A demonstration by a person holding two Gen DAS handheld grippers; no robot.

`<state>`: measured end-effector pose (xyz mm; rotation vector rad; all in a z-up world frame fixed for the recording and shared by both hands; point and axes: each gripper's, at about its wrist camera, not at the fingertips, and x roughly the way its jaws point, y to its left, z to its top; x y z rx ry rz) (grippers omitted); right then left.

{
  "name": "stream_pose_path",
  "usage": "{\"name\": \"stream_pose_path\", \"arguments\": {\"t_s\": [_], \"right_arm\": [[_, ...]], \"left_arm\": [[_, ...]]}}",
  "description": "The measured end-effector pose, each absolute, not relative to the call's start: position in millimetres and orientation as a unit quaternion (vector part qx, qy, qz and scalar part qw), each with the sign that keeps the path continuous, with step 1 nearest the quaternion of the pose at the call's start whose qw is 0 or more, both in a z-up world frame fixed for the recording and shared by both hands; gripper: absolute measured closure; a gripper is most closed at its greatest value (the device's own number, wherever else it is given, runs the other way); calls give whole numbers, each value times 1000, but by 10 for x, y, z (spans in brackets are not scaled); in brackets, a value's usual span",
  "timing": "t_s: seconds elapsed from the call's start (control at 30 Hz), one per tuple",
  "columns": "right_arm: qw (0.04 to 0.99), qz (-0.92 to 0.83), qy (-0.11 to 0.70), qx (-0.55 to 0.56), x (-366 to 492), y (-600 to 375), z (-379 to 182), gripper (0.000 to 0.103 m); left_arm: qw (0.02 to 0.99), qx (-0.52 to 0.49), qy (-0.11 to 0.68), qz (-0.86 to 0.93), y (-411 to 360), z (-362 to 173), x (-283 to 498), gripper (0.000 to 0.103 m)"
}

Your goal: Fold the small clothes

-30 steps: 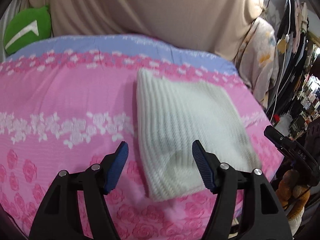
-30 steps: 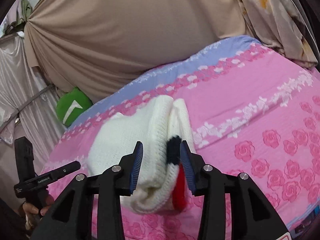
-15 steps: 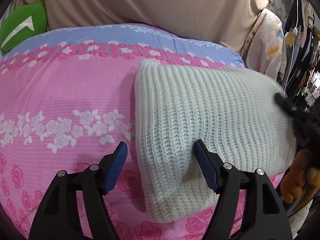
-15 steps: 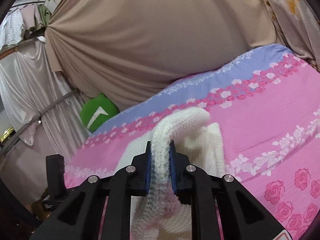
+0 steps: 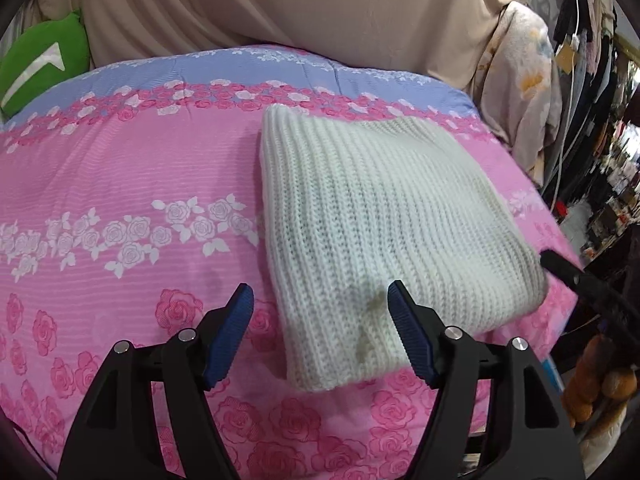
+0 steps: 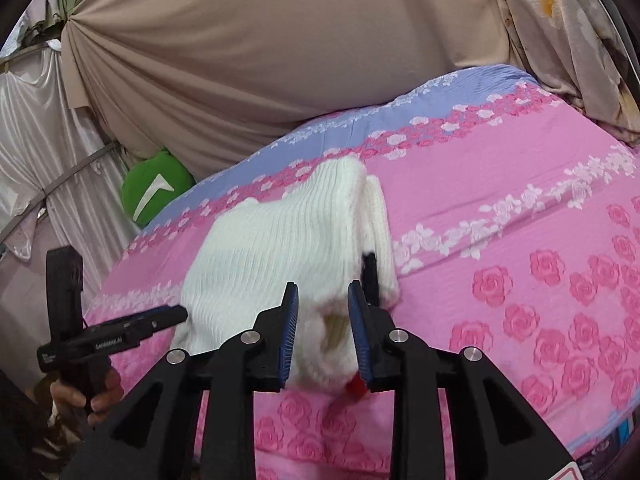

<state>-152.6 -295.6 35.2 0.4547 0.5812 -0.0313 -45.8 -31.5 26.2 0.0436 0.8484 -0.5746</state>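
Note:
A white ribbed knit garment (image 5: 384, 236) lies folded in a flat rectangle on the pink rose-print bed cover (image 5: 120, 184). My left gripper (image 5: 320, 332) is open and empty, its blue pads either side of the garment's near left corner. In the right wrist view the same garment (image 6: 276, 248) lies folded, with a black and a red patch at its near edge. My right gripper (image 6: 323, 332) is open, its jaws on either side of that near edge, holding nothing. The other gripper's finger (image 5: 576, 276) shows at the garment's right edge.
A green cushion (image 5: 40, 64) sits at the bed's far left. A beige draped cloth (image 5: 280, 4) hangs behind the bed. Hanging clothes and shop clutter (image 5: 592, 80) stand to the right. The left gripper and the hand holding it (image 6: 88, 340) show at the bed's left edge.
My right gripper was shut on the garment's lifted edge half a second ago; it has now opened and the garment lies flat, folded. The left gripper stayed open.

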Motion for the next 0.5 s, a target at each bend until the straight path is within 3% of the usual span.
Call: {"name": "stream_pose_path", "arguments": {"t_s": [0.03, 0.13, 0.27, 0.4, 0.5], "right_arm": [[931, -10, 291, 218, -1542, -2912, 271, 71], [925, -21, 324, 198, -1475, -2795, 91, 92], [937, -1, 264, 229, -1720, -2835, 362, 94], [919, -66, 329, 209, -1513, -2985, -70, 93], [912, -48, 308, 267, -1579, -3130, -98, 89]], "left_arm": [[867, 32, 417, -271, -373, 176, -432, 36], [845, 22, 459, -273, -409, -25, -369, 36], [851, 28, 456, -260, -318, -5, -420, 36], [851, 29, 457, -258, -322, -66, -446, 36], [855, 40, 451, -253, -338, -61, -472, 36]]}}
